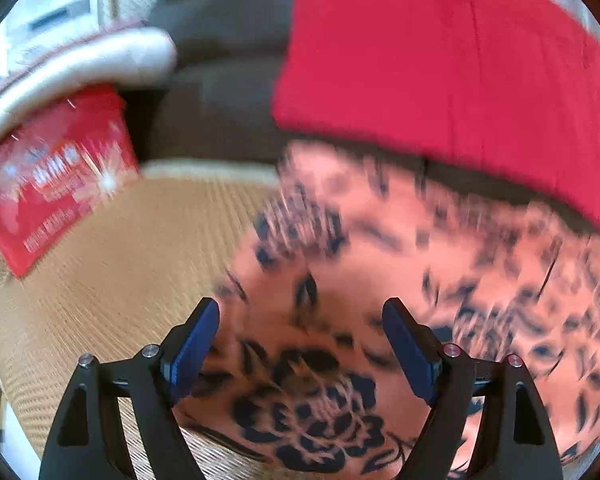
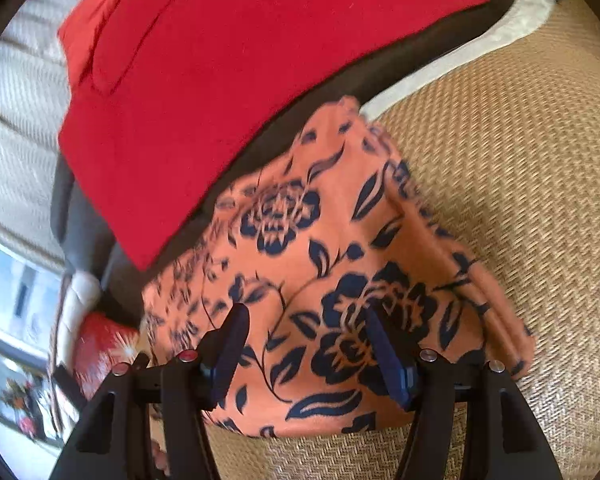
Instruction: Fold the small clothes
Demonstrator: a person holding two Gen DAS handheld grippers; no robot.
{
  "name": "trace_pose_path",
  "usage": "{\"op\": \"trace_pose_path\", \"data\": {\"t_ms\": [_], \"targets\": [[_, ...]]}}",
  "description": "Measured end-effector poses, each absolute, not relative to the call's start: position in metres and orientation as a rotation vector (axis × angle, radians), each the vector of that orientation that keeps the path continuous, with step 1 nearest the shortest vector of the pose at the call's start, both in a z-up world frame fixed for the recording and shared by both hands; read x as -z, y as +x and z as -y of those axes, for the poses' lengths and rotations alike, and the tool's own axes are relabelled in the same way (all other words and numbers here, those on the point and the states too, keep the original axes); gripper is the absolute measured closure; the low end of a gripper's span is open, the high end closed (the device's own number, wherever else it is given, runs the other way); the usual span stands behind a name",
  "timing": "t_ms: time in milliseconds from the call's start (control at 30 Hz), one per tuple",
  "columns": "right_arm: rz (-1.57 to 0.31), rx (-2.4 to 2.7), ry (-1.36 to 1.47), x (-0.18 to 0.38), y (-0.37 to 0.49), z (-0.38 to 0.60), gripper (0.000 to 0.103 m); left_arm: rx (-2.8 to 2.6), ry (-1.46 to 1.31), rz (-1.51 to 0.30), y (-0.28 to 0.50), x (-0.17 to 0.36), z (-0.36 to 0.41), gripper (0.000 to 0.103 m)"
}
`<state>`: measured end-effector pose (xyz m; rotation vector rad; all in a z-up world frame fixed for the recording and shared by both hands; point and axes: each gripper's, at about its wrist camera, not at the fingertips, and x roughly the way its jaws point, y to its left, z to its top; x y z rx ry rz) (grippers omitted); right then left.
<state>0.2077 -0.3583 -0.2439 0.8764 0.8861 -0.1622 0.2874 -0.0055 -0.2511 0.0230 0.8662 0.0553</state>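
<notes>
The orange floral garment [image 2: 320, 280] is lying folded on the woven mat [image 2: 520, 200], a red cloth [image 2: 240, 80] sitting at its 11 o'clock. Both the left gripper [image 1: 300, 344] and right gripper [image 2: 304, 344] are hovering open above it. Only the left view is showing a red packet [image 1: 60, 176] at 9 o'clock in full.

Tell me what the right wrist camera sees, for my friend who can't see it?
Open right tongs hover above a folded orange cloth with dark blue flowers on a woven mat. A red cloth lies just behind it.

I identify the location as a home living space. Evidence: a woven straw mat [image 2: 520, 184] covering a padded seat, a red cushion [image 2: 228, 80], cream upholstery [image 2: 16, 92], and a window [image 2: 8, 300] at the left edge.
</notes>
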Motion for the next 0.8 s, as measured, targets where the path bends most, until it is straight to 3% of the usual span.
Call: {"op": "trace_pose_path", "data": {"t_ms": [500,667,800], "targets": [[-0.865,0.139,0.774,0.229,0.194,0.351,0.037,-0.201,0.034,-0.732,0.284,0.233,-0.012,0.019],[-0.792,0.122,0.701,0.213,0.202,0.348,0.037,-0.192,-0.044,-0.859,0.310,0.250,-0.047,0.019],[-0.910,0.121,0.781,0.241,0.218,0.355,0.037,-0.124,-0.081,-0.930,0.322,0.260,-0.059,0.018]]}}
